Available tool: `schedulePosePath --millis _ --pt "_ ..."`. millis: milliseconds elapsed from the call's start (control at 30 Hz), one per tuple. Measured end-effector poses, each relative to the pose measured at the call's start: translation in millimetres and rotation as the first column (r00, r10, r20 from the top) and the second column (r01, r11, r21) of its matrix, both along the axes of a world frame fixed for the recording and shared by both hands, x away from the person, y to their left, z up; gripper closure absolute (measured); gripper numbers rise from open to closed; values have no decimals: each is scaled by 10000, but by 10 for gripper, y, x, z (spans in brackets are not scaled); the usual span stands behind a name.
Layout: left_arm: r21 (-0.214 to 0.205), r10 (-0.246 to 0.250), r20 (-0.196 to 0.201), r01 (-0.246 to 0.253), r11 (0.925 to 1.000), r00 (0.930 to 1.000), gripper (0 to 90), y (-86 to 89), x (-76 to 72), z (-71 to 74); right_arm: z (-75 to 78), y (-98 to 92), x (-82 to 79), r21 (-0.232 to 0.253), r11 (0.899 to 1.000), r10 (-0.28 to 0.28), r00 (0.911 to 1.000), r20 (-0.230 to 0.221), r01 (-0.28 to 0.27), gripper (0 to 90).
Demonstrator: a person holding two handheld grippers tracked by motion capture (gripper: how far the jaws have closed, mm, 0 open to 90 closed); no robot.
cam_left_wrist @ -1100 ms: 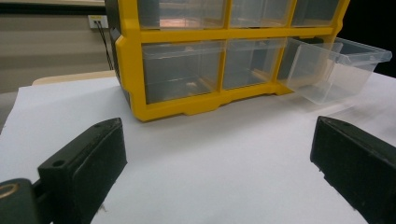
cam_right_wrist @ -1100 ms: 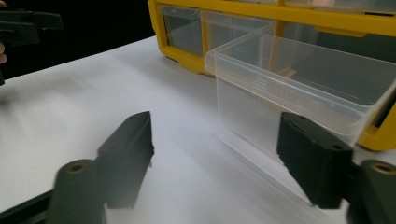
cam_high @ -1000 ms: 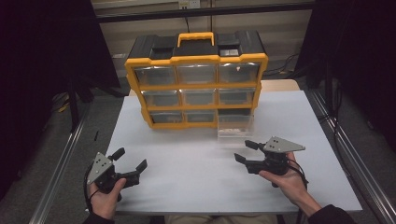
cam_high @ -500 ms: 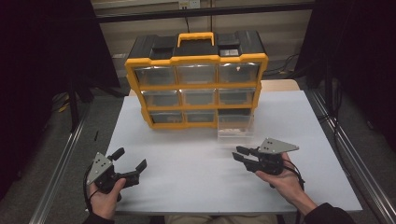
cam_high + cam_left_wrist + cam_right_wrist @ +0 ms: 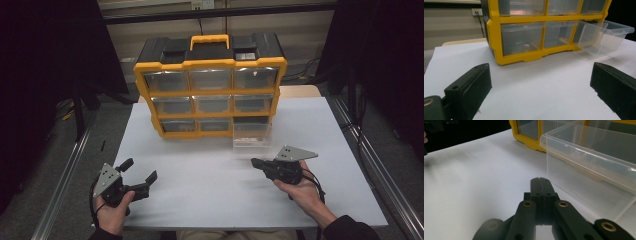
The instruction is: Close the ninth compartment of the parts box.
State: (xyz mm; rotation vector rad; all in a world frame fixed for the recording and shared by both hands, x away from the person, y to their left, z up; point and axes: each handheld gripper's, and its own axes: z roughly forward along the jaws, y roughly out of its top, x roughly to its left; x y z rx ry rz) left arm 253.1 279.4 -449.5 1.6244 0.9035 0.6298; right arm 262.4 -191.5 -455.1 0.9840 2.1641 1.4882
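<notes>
A yellow and black organizer (image 5: 210, 82) with clear drawers stands upright at the back of the white table (image 5: 210, 190). Its bottom right drawer (image 5: 252, 134) is pulled out and looks bare inside; it is also in the left gripper view as the clear drawer (image 5: 605, 36) and in the right gripper view as the drawer (image 5: 594, 157). My left gripper (image 5: 139, 171) rests open at the front left, jaws wide apart, nothing between them. My right gripper (image 5: 256, 163) is shut, empty, a little in front of the pulled-out drawer, its tips (image 5: 541, 181) pointing past the drawer's corner.
A person's hand holds each gripper near the table's front edge. Metal rails (image 5: 65, 175) run along both sides of the table. A wall socket (image 5: 476, 11) and cables sit behind the organizer. Open white tabletop lies between the grippers and the organizer.
My right gripper has closed from open to shut and shifted slightly left and lower. The left gripper has stayed put.
</notes>
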Motion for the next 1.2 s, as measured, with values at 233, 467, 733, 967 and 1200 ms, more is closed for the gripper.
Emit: schedulePosePath --millis 233,467,733,967,1200 --pt "-33 5 -11 -5 10000 10000 34 -3 1 -2 -18 44 71 -151 9999 -10 10000 49 11 900" --pt "-24 46 -25 -46 10000 10000 34 5 4 -3 -26 87 146 -272 9996 -43 9996 284 51 900" --pt "-53 -5 -54 4 10000 10000 33 2 5 -4 -48 84 211 -366 9991 -186 9990 416 201 900" --pt "-25 20 -50 -20 10000 10000 34 1 5 -4 -60 73 257 -403 9985 -355 9979 551 377 900" --pt "-31 3 -39 -3 10000 10000 34 1 4 -4 -69 84 307 -376 9985 -377 9983 448 394 900"
